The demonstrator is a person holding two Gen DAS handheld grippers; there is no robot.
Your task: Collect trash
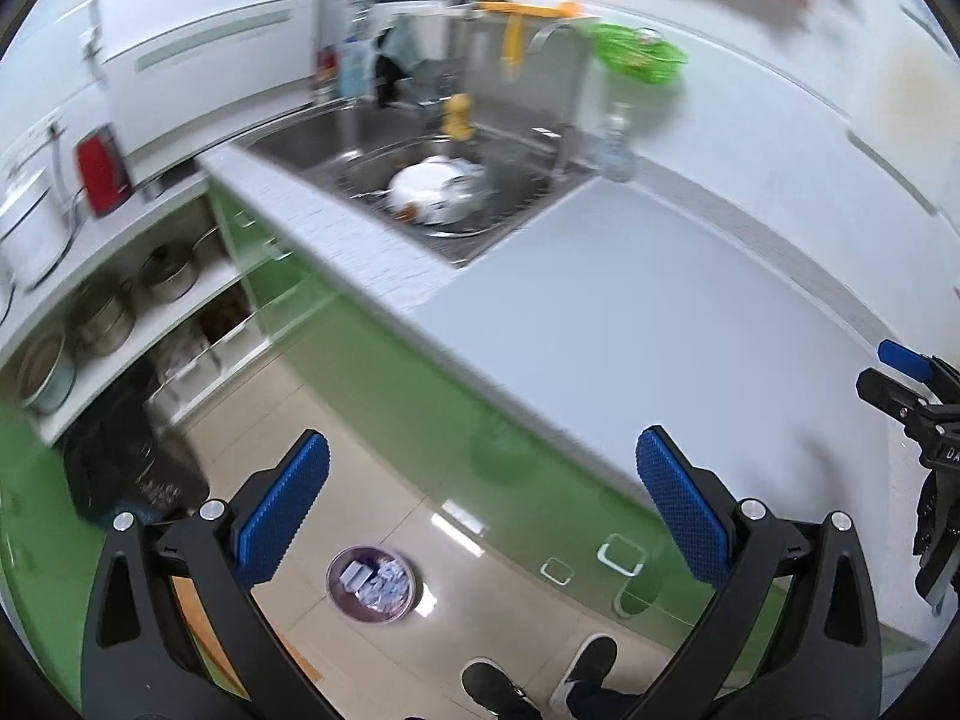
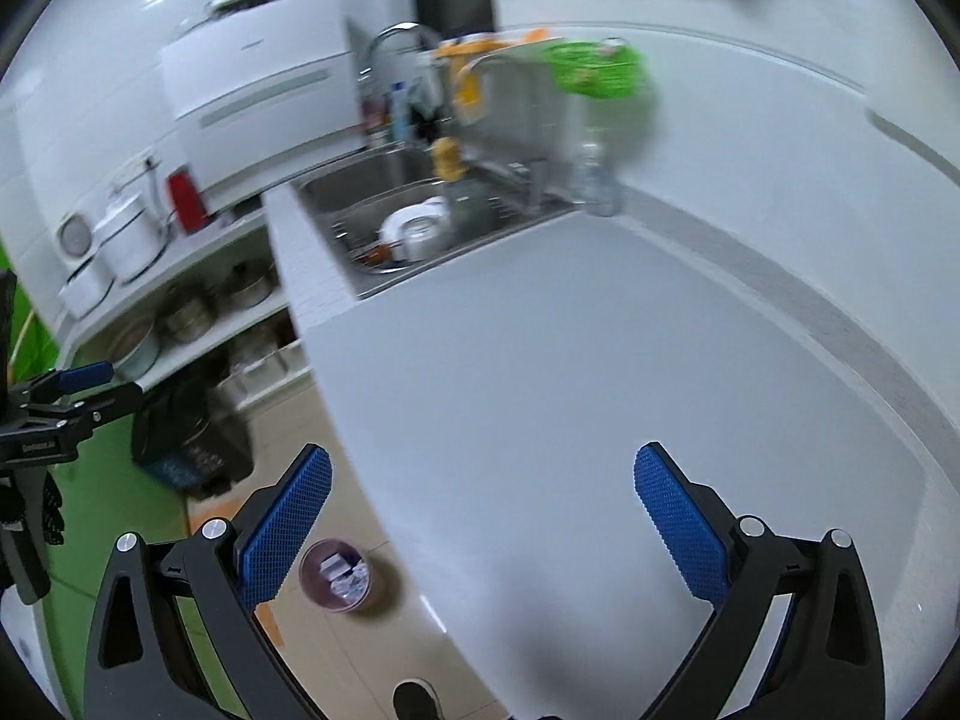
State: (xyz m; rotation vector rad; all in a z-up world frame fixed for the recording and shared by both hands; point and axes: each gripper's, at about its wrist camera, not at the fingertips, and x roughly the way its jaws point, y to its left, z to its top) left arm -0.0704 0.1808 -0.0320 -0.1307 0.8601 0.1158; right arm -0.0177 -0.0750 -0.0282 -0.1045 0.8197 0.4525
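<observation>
Almost nothing legible. The right tool (image 1: 936,462), seen at the left-wrist view's right edge, carries white letters starting "DA", cut off by the frame. Lettering on the white appliance (image 2: 258,60) is too blurred to read.

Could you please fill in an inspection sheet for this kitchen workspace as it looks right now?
Surface: white counter, bare in the part both views show.
Job's things: small round bin on the floor beside the counter, holding crumpled white paper; no loose trash seen.
Clutter: sink holds white dishes; clear bottle at the sink's far corner; green basket hangs above it.
Grippers: left gripper open, empty, over the counter edge; right gripper open, empty, over the counter.
Cables: nothing clearly seen; the far shelf is blurred.
Surroundings: shelves with pots, dark bag on the floor, a person's shoes.
</observation>
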